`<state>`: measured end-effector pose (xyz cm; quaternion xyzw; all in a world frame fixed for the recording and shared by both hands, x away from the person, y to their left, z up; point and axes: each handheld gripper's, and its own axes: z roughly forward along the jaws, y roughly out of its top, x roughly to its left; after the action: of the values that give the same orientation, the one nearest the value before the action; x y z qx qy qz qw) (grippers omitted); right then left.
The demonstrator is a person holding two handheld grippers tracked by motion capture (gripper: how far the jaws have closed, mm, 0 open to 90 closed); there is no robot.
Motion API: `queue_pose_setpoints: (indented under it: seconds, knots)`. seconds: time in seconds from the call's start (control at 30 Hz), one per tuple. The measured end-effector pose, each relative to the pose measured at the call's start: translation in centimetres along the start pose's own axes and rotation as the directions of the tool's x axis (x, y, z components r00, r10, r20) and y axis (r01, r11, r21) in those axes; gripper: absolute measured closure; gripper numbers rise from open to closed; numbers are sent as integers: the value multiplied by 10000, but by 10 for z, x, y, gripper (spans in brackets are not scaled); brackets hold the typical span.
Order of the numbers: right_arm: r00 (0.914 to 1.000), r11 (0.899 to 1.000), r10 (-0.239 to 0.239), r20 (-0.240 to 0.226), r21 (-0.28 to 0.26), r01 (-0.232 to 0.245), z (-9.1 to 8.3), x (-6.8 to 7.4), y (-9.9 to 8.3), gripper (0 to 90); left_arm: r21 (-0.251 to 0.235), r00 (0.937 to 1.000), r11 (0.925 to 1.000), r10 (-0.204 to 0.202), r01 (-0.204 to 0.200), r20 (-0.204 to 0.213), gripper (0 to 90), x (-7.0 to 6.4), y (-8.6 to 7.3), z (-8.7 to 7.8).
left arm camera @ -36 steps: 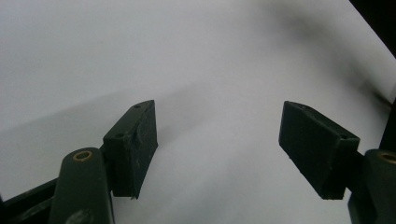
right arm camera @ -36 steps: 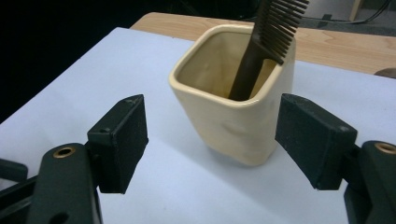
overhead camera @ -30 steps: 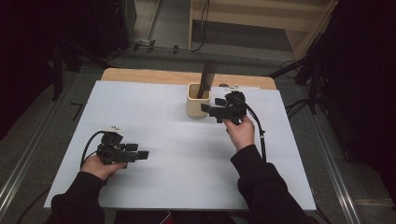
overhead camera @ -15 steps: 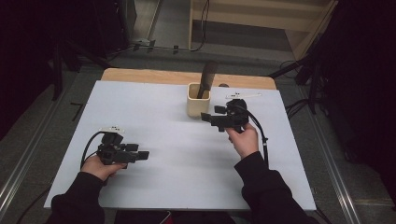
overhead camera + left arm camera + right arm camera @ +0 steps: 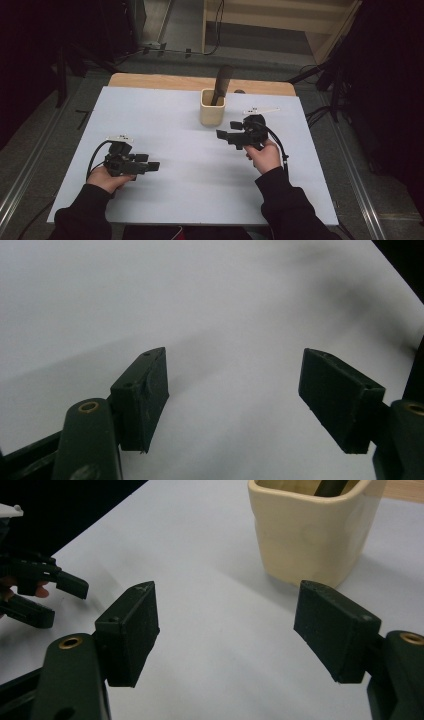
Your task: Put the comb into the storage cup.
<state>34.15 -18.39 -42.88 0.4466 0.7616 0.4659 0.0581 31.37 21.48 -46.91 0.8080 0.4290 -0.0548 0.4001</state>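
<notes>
A cream square cup (image 5: 212, 107) stands at the back middle of the white board (image 5: 165, 110), with a dark handle (image 5: 220, 85) sticking up out of it. My right gripper (image 5: 223, 135) hovers just in front and to the right of the cup, open, nothing between its jaws. In the right gripper view the cup (image 5: 310, 535) sits ahead to the right of the open right gripper (image 5: 227, 630). My left gripper (image 5: 151, 165) rests low at the front left, open and empty. The left gripper view has the left gripper (image 5: 235, 395) over bare white board.
A small white strip (image 5: 261, 109) lies on the board behind the right hand. A wooden table edge (image 5: 150, 80) runs behind the board. Dark floor, cables and a shelf unit surround the table. In the right gripper view, the other hand's gripper (image 5: 45, 595) is at the left.
My right gripper has drawn back from the cup toward the person's side and lowered slightly. The left gripper has stayed in place.
</notes>
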Motion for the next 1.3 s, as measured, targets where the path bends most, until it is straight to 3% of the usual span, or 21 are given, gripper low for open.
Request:
queue_pose_setpoints:
  seconds: [0.2, 0.67, 0.77, 1.3]
  knots:
    - [10000, 10000, 31, -23, -59, -31, -6, 0, -10, 239, 19, 10000, 10000, 42, -42, 5, 285, 0, 0, 0]
    - [9996, 9990, -271, 42, 346, 269, -10, 6, -27, 238, 47, 10000, 10000, 85, -85, 12, 285, 0, 0, 0]
    - [9987, 9972, -512, 70, 555, 507, -11, 6, -30, 237, 56, 10000, 9999, 88, -88, 0, 284, 0, 0, 1]
    - [9963, 9929, -856, -102, 820, 861, -22, 6, -48, 230, 109, 9999, 9999, 123, -123, -3, 284, -1, 0, 1]
